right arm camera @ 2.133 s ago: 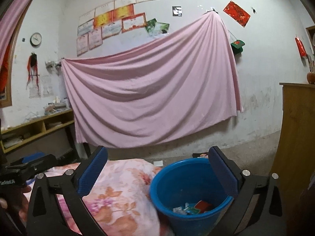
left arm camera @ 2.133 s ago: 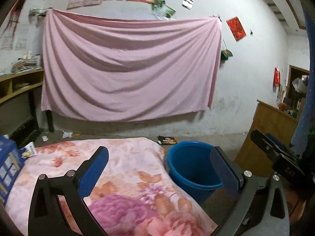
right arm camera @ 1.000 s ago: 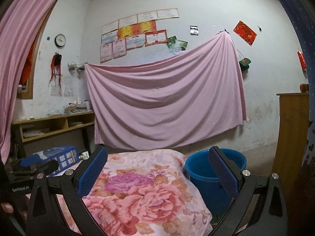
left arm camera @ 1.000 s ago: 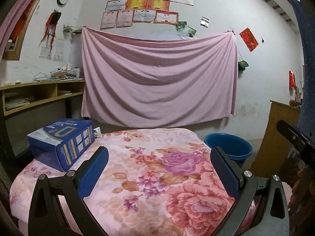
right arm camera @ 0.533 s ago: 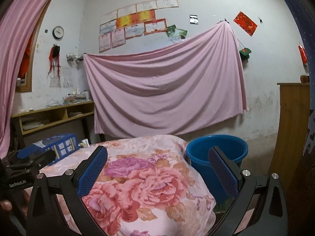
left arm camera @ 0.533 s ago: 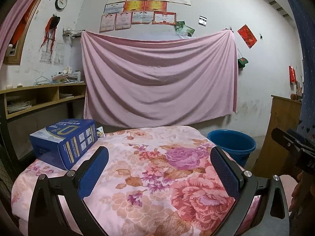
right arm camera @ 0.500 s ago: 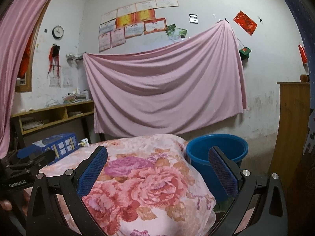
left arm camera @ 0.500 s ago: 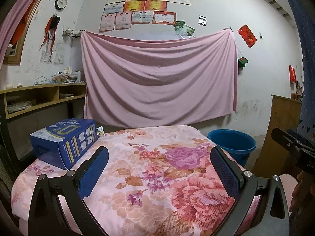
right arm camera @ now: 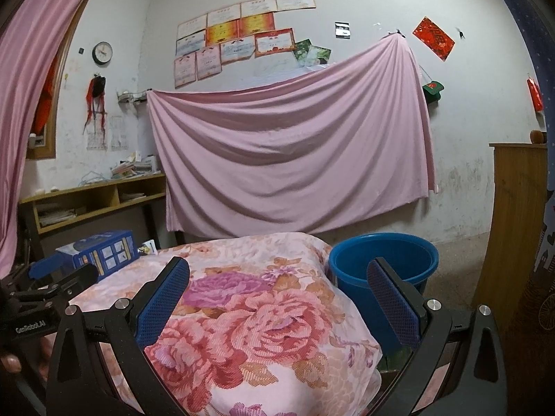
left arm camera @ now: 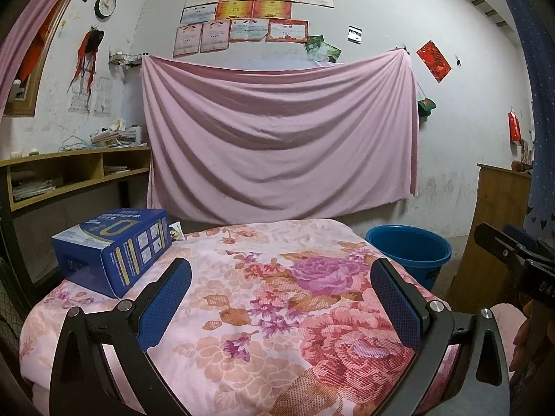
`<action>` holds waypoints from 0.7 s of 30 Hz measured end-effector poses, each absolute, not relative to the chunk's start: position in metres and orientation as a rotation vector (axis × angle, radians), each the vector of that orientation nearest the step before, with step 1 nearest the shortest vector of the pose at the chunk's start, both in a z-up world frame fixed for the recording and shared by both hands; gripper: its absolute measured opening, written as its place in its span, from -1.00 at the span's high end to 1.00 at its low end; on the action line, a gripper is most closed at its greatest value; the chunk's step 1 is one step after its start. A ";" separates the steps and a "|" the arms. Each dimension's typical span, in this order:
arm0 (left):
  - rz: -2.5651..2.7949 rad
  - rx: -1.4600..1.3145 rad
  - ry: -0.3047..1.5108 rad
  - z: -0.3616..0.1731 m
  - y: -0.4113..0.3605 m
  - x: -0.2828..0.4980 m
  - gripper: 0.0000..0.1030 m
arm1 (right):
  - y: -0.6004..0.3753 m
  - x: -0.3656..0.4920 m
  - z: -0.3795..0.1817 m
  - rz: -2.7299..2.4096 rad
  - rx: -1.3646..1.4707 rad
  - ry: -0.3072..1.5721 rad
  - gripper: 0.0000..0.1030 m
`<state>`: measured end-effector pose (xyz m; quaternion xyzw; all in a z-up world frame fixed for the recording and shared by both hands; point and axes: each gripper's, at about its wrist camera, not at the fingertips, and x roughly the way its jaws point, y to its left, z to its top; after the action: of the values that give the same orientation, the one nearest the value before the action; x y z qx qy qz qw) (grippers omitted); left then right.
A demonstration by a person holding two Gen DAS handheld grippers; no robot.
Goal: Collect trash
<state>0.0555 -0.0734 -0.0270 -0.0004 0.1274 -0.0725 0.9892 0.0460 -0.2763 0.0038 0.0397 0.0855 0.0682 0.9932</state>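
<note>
- Trash is what we came for, and the one loose item we find on the table is a blue carton lying on its side at the far left corner of the floral tablecloth, with a small printed packet just beside its far end.
- The blue bucket stands on the floor touching the table's right edge; a wooden cabinet stands to its right.
- Behind the table a pink sheet hangs on the wall, with certificates pinned above it, a wall clock at upper left, and a wooden shelf of papers at left.
- Nothing lies between our tongs and the carton or the bucket.
- From the left wrist we see the carton's whole top and front; from the right wrist the left tool's body hides its lower part. The right wrist looks a little way into the bucket, but its contents are out of sight in both views.
- Our left gripper is spread wide above the cloth, holding nothing.
- Our right gripper is equally wide and empty, one blue pad in front of the bucket.
</note>
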 end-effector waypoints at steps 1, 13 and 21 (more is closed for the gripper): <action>-0.145 -0.002 0.256 -0.028 -0.073 0.055 -0.96 | -0.276 0.046 0.004 0.137 0.079 0.172 -1.00; -0.141 -0.002 0.259 -0.029 -0.076 0.055 -0.96 | -0.276 0.046 0.002 0.141 0.078 0.177 -1.00; -0.140 0.001 0.262 -0.031 -0.078 0.055 -0.96 | -0.277 0.048 0.000 0.141 0.080 0.180 -1.00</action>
<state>0.0553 -0.0777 -0.0306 0.0004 0.1306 -0.0699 0.9890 0.0477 -0.2768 -0.0002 0.0400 0.0900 0.0703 0.9927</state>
